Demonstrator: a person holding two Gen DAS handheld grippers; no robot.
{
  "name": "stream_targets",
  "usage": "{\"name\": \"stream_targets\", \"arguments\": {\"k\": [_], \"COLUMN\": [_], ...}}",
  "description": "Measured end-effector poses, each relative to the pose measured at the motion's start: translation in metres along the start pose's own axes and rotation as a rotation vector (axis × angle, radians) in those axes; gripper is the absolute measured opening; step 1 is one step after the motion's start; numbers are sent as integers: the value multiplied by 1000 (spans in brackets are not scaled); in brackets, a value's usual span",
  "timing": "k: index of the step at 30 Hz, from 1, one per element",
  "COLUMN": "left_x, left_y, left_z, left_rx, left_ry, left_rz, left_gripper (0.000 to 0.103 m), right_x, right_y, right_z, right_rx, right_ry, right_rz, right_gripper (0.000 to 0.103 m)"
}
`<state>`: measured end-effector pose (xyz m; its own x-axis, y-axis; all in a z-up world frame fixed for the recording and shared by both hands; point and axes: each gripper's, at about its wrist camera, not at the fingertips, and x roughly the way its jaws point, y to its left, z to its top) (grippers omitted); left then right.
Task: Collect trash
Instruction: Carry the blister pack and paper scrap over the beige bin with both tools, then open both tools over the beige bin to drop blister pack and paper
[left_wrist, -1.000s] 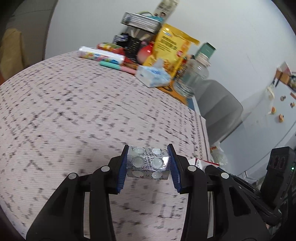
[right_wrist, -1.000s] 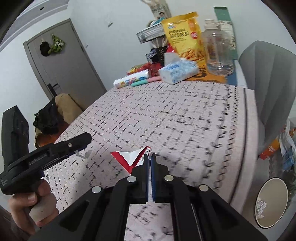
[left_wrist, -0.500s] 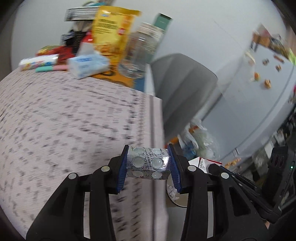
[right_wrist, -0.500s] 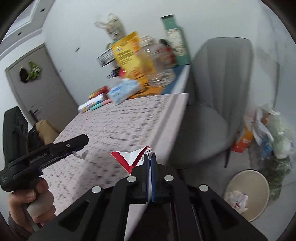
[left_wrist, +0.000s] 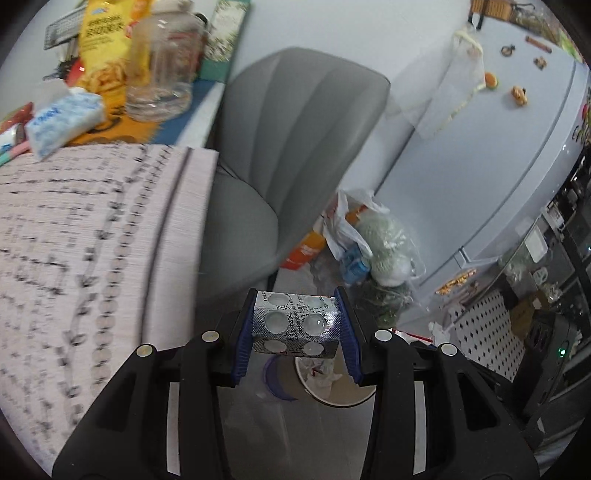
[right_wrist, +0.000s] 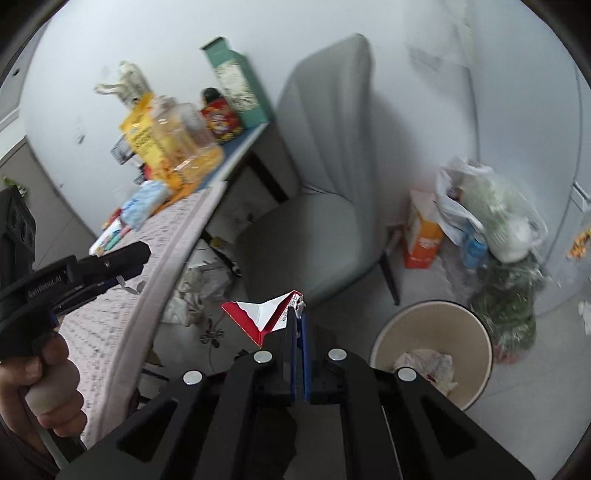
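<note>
My left gripper is shut on a silver pill blister pack, held in the air past the table edge, above a round beige trash bin on the floor. My right gripper is shut on a folded red and white paper wrapper, held to the left of the same bin, which holds crumpled paper. The left gripper also shows in the right wrist view over the table edge.
A table with a patterned pink cloth lies to the left, with a tissue pack, a yellow snack bag and a clear jar at its far end. A grey chair stands beside it. Plastic bags lie by a white fridge.
Both grippers have swung right, off the table toward the floor by the chair. The trash bin has come into view below them. Both still hold their items.
</note>
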<state>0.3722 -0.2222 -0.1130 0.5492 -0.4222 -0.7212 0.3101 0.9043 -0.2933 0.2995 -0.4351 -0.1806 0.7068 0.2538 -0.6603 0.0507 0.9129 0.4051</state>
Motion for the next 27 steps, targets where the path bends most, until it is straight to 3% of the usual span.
{"name": "stream_targets", "arguments": {"k": [10,11,12,14,20,24,25,26,27], "left_x": [72,78,81,90,115,128,129,132,131], "left_y": [-42,-46,-48,-55,-83,-109,-112,-116,-118], "left_z": [-9,-10,-11,-13,-18,-23,-23,-23,-21], "left_rx": [46,51,58,74,93,105,99,90,74], "left_ry": [123,135,142,157,206,237,243,254,258], "left_rz": [-64,-72,-77,-87,-142,-203,-223,-242,-259], "left_gripper": [41,41,41,41,41,42,47,68,81], "right_x": [32,36,38,36,16,-6,-12,-19,-25], "right_y": [-83,-91,-97,-115,-148,-159,-160,-161,-163], "right_z": [-9,-9,-9,-8,-15,-29,-30,-32,-33], "right_rx": [130,144,156,202,269,284,284,284,288], "right_ry": [24,32,36,7,-11,-16,-23,-35,-45], "right_rz": [-115,-131,-132,-130,-177,-191,-195,-204,-209], "right_gripper": [7,16,38,54,56,66,67,68,69]}}
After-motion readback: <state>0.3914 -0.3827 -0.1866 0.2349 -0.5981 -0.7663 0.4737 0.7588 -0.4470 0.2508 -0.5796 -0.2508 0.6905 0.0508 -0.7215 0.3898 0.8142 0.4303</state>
